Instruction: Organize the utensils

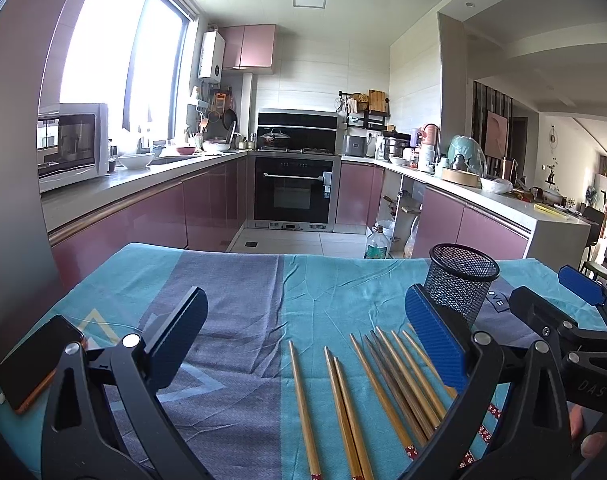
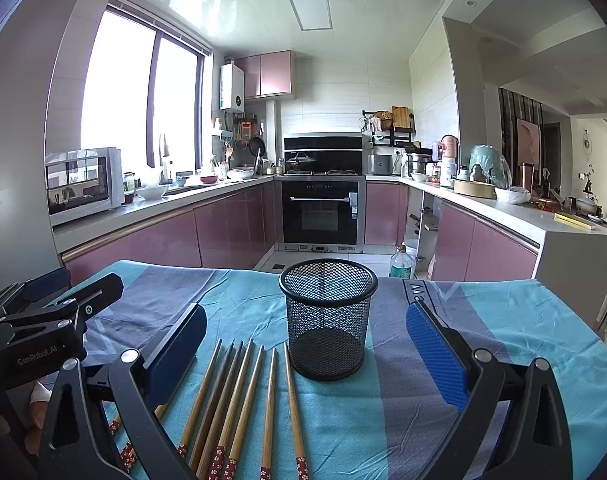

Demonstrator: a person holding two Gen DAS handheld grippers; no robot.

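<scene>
Several wooden chopsticks (image 1: 387,388) with red patterned ends lie side by side on the blue cloth, tips pointing away; they also show in the right wrist view (image 2: 239,396). An empty black mesh cup (image 2: 327,316) stands upright just behind them, also seen in the left wrist view (image 1: 461,280). My left gripper (image 1: 303,336) is open and empty, hovering low over the left chopsticks. My right gripper (image 2: 307,348) is open and empty, with the cup and chopstick tips between its fingers. Each gripper shows at the edge of the other's view.
A blue and grey cloth (image 1: 239,288) covers the table. A phone (image 1: 35,364) lies at its left edge. Beyond the table's far edge is the kitchen floor with a plastic bottle (image 2: 401,266), pink cabinets and an oven (image 2: 321,208).
</scene>
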